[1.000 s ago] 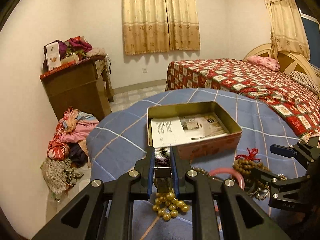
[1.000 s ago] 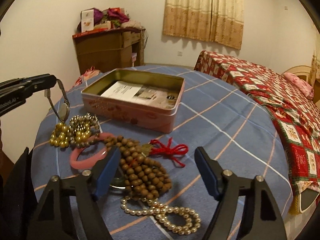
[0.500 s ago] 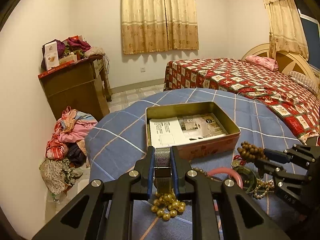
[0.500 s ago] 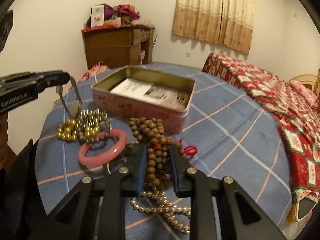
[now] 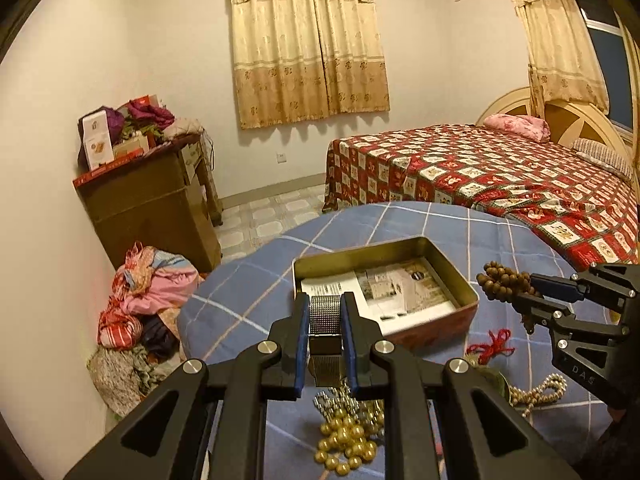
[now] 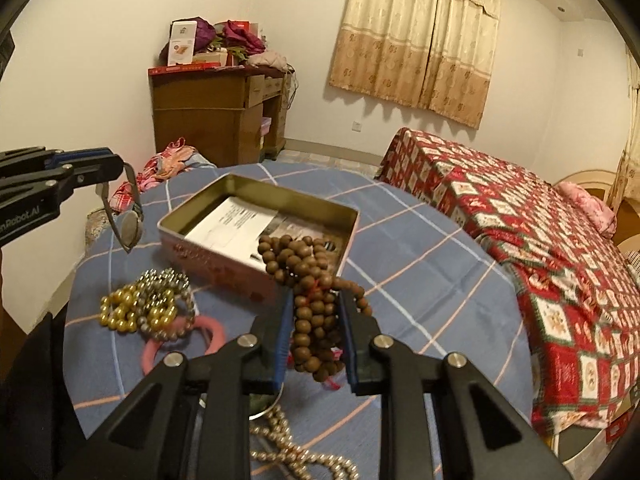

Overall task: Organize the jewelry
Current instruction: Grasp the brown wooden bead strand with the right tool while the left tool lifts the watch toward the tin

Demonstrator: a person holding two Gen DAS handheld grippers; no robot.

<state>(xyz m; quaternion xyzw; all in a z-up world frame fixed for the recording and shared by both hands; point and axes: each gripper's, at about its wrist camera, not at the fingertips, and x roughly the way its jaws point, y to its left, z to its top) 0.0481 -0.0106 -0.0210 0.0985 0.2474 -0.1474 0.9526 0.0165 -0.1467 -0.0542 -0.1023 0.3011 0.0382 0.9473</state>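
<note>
An open tin box [image 5: 468, 304] [image 6: 200, 236] with papers inside stands on the blue checked table. My left gripper [image 5: 325, 330] is shut on a watch with a metal mesh band [image 5: 325, 316]; its round face [image 6: 130, 228] hangs left of the tin. My right gripper [image 6: 314, 320] is shut on a bundle of brown wooden beads [image 6: 308, 280] [image 5: 504, 286], held above the table just in front of the tin. Gold and silver bead bracelets [image 6: 140, 308] [image 5: 348, 440], a pink bangle [image 6: 200, 332] and a pearl strand [image 6: 304, 456] lie on the table.
A red tassel cord [image 5: 492, 344] lies by the tin. A bed with a red patterned cover [image 5: 500, 184] is to the right. A wooden cabinet [image 5: 152, 208] and a heap of clothes [image 5: 140, 304] stand at the left wall.
My right gripper closed on the wooden beads and lifted them off the table toward the tin. My left gripper rose a little, still holding the watch.
</note>
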